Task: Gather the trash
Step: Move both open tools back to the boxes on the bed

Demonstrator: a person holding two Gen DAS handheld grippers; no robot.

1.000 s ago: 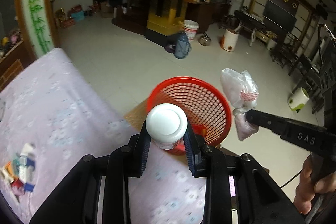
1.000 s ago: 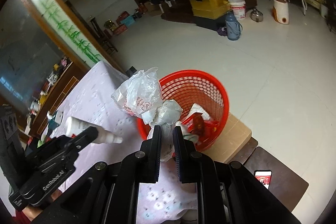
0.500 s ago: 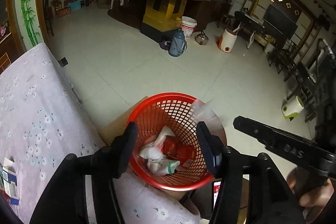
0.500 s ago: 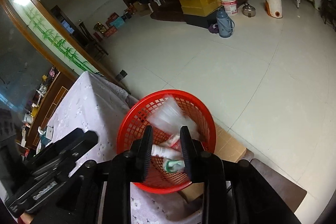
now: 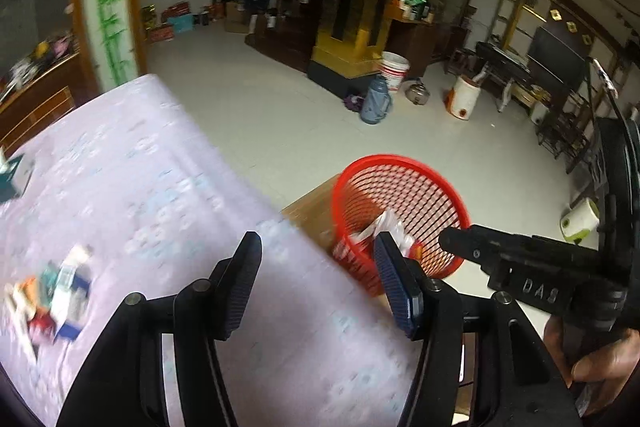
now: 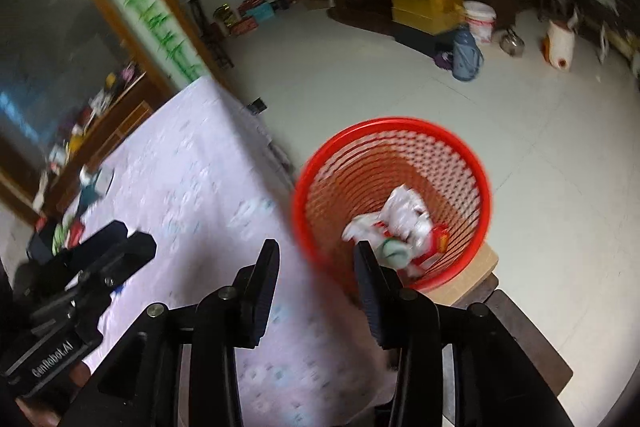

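Both grippers had swung from over the basket (image 6: 476, 163) back toward the table (image 5: 160, 187), jaws spread and empty. Crumpled plastic trash (image 6: 404, 215) lay inside the red mesh basket. Small cardboard boxes (image 5: 60, 291) remained; pinching their flat sides would probably hold best.

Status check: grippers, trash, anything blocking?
Left hand-held gripper open, empty. Right hand-held gripper open, empty. Trash in red basket. Nothing blocking.

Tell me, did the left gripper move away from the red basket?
Yes. The left gripper has swung left, over the table; the red basket now sits right of its open jaws.
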